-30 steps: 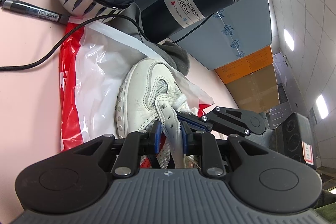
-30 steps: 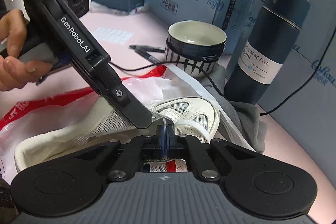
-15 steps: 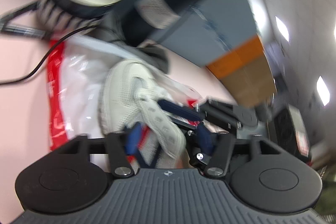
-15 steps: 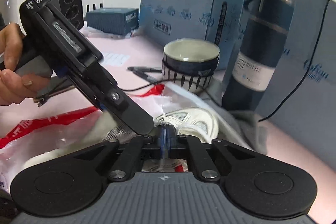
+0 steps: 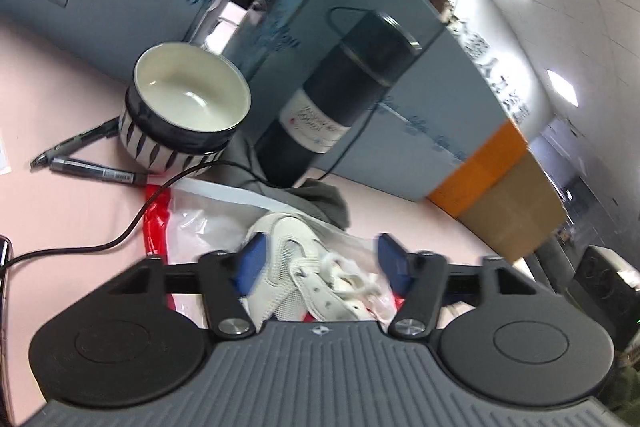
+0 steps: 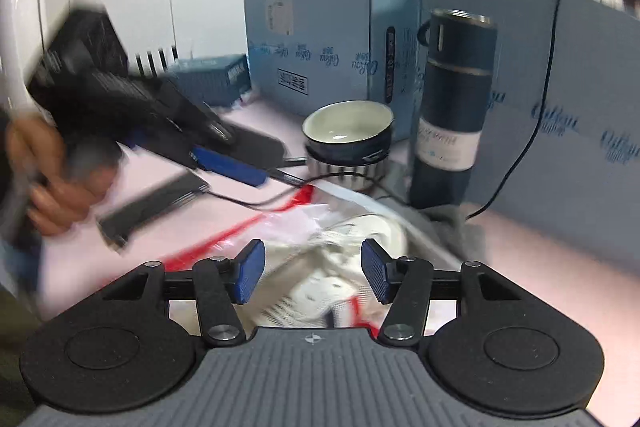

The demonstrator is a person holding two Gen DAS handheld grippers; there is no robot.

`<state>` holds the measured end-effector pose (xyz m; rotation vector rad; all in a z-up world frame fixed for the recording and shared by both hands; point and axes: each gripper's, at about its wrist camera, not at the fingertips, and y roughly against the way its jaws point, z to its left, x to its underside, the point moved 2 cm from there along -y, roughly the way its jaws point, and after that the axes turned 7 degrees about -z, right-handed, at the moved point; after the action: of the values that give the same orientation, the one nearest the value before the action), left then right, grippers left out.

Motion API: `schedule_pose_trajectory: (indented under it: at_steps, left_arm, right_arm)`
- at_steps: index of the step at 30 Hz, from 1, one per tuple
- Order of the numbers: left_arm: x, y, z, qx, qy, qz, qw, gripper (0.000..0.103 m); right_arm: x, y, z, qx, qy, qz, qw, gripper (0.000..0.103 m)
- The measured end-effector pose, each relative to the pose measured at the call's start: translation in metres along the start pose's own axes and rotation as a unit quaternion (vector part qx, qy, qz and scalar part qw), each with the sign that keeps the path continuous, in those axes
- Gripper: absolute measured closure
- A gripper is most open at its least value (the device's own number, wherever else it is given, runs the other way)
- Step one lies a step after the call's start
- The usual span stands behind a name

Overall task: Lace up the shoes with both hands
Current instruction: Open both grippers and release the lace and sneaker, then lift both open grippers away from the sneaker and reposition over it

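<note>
A white sneaker (image 5: 288, 259) lies on a clear and red plastic bag (image 5: 192, 219), its white lace (image 5: 340, 269) bunched loosely on the tongue. My left gripper (image 5: 322, 261) hovers above it, and its jaws are closing with nothing pressed between the blue pads. In the right wrist view the sneaker (image 6: 360, 231) is blurred below my right gripper (image 6: 313, 273). Its jaws are opening and hold nothing. The left gripper (image 6: 272, 165) shows there at the left, raised, held by a hand (image 6: 52, 187).
A striped bowl (image 5: 188, 115), a dark flask (image 5: 332, 111) and two pens (image 5: 92, 171) stand behind the shoe. A black cable (image 5: 132, 231) crosses the pink table. Blue boxes (image 5: 420, 107) wall the back, with a cardboard box (image 5: 512, 203) at the right. Grey cloth (image 5: 316, 199) lies under the flask.
Both grippers let go of the lace and their jaws have spread. Both have lifted away from the shoe, and the left one swung up and to the left in the right view.
</note>
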<state>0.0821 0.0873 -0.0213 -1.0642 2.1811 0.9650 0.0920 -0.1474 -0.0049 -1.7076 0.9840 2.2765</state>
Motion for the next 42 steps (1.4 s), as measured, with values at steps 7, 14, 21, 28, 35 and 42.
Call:
schedule_pose_trajectory:
  at_steps: [7,14,21,28,35,42]
  left_arm:
    - [0.018,-0.029,-0.006,-0.05,-0.047,0.007,0.9976,0.058]
    - [0.043,-0.035,-0.015,-0.087,-0.141,-0.011,0.9862,0.075]
    - [0.05,-0.036,-0.023,-0.084,-0.186,-0.029,0.9785,0.079]
    - [0.039,-0.028,-0.017,-0.112,-0.152,-0.07,0.9794,0.103]
    - [0.015,0.004,0.007,-0.081,-0.071,-0.05,0.993,0.075]
    - [0.032,0.025,-0.027,-0.005,-0.131,0.005,0.9914,0.038]
  right_arm:
    - [0.008,-0.025,-0.02,-0.018,-0.172,0.042,0.984,0.07]
    - [0.027,-0.035,-0.024,0.01,-0.199,0.063,0.978,0.085]
    - [0.032,-0.037,-0.028,0.014,-0.201,0.062,0.977,0.085]
    - [0.031,-0.038,-0.028,0.016,-0.197,0.064,0.978,0.084]
    - [0.005,-0.023,-0.005,0.012,-0.091,0.043,0.995,0.075]
    - [-0.023,-0.025,-0.001,0.041,0.074,0.055,0.995,0.069]
